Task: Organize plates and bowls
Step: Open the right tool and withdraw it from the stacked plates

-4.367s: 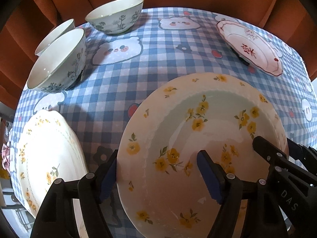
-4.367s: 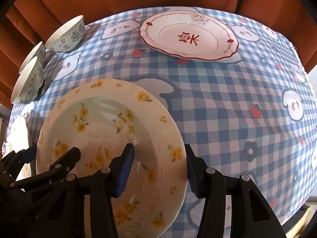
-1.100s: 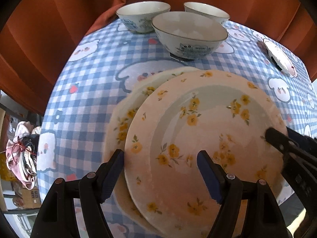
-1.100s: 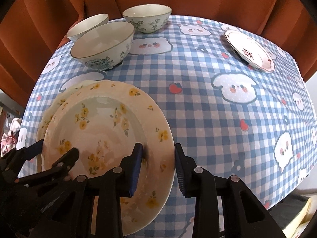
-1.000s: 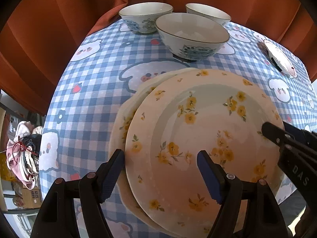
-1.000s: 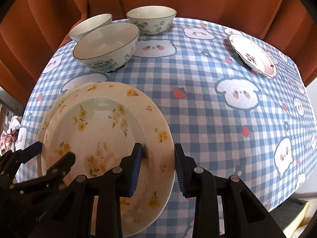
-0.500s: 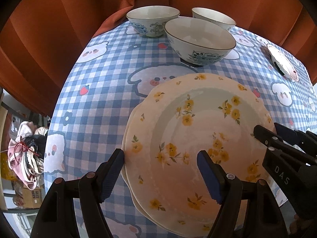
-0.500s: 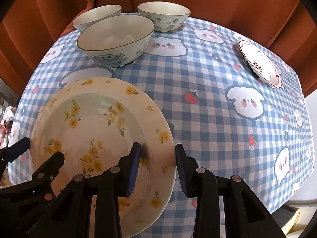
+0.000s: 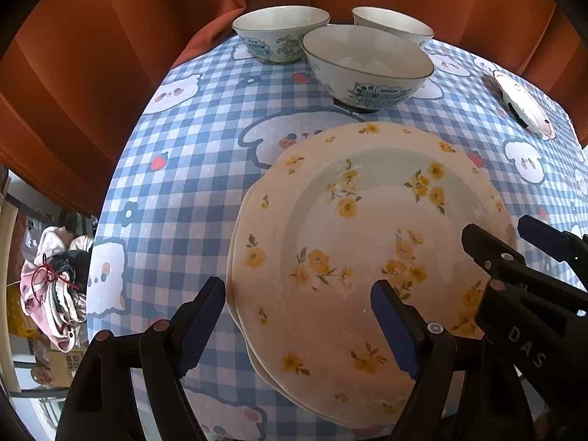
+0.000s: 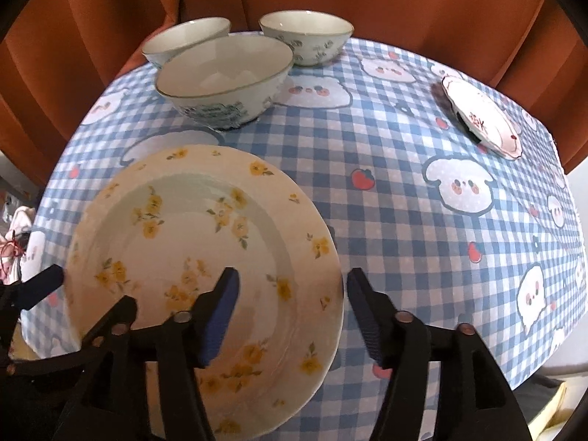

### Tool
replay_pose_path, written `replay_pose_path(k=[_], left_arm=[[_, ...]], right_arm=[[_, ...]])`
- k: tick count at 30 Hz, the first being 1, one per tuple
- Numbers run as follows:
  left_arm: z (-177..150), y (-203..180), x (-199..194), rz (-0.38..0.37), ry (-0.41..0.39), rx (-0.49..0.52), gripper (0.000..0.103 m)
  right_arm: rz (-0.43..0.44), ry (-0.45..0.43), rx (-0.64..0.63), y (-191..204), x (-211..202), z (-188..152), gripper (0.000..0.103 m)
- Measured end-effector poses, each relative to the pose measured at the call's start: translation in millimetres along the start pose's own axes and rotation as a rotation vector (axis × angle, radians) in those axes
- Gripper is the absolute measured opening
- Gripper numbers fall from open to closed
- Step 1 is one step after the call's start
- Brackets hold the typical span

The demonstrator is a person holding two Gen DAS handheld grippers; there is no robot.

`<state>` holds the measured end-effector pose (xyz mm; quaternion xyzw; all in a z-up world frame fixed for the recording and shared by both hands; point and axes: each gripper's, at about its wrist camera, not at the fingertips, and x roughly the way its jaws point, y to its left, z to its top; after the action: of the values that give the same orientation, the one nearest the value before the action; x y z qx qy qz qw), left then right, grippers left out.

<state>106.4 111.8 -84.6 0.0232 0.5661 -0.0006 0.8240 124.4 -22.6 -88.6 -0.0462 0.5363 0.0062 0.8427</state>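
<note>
A cream plate with yellow flowers (image 9: 371,235) lies stacked on a matching plate whose rim (image 9: 235,286) shows at its left edge. The top plate also shows in the right wrist view (image 10: 191,242). My left gripper (image 9: 297,325) is open, its jaws astride the plates' near left rim. My right gripper (image 10: 290,308) is open, its jaws astride the near right rim, not gripping. Three white bowls with blue-green prints stand behind: a large one (image 9: 367,66) and two smaller ones (image 9: 281,31) (image 9: 391,24).
A red-rimmed white plate (image 10: 481,119) lies at the far right of the blue checked tablecloth (image 10: 404,191). Orange curtains (image 9: 110,55) hang behind the table. The table's left edge drops to clutter on the floor (image 9: 55,294).
The flowered plate was carried leftward and lowered onto the matching plate. My right gripper, shut on its rim half a second ago, has now opened and let it go.
</note>
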Motion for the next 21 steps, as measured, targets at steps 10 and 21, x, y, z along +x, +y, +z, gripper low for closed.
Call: replay_pose_path(k=[10, 21], left_arm=[[14, -28, -27, -0.011, -0.074, 0.014, 0.083], [40, -104, -39, 0.009, -0.124, -0.014, 0.083]], right_arm=[[0.032, -0.065, 0.044, -25, -32, 6, 0.066], [0.074, -0.101, 0.052, -104, -38, 17, 0.066]])
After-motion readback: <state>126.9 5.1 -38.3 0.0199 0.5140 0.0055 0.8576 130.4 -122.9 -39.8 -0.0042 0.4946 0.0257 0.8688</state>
